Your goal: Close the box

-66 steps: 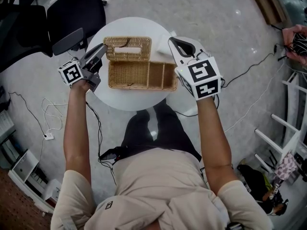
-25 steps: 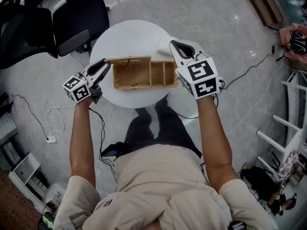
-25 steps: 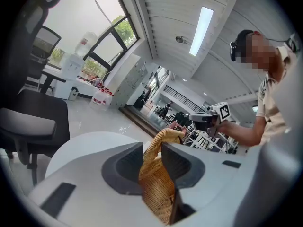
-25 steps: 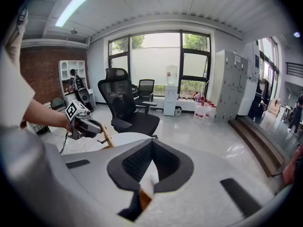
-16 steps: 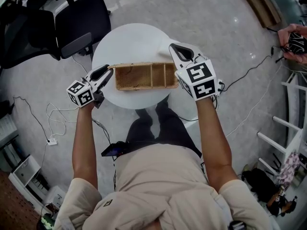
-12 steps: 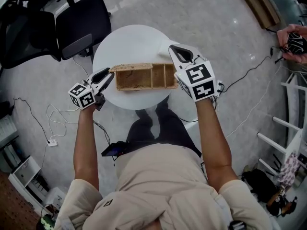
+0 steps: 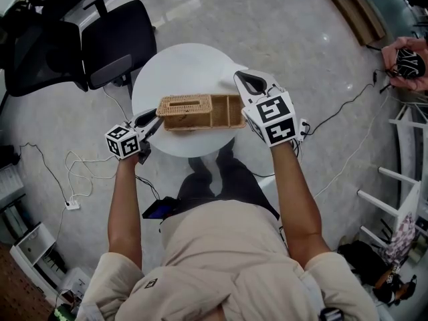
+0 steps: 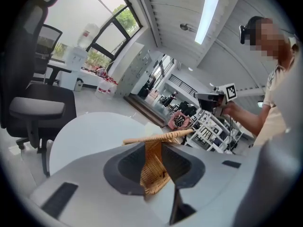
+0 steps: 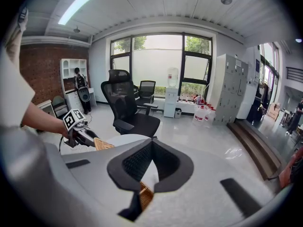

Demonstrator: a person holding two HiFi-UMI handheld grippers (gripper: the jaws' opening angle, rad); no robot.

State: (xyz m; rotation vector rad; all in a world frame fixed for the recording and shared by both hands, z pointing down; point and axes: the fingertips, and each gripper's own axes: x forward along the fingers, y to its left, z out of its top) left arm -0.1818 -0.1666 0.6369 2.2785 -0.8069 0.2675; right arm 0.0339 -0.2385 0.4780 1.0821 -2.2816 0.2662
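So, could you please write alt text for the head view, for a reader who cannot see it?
Seen from above, a person holds a wicker box on a round white table, the left tongs gripping its slotted lid over the left part, the right tongs at its right end.

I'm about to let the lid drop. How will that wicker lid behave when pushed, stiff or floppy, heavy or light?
Probably stiff: the wicker lid spans flat while the left gripper pinches only one edge. Likely light, since it is thin open weave.
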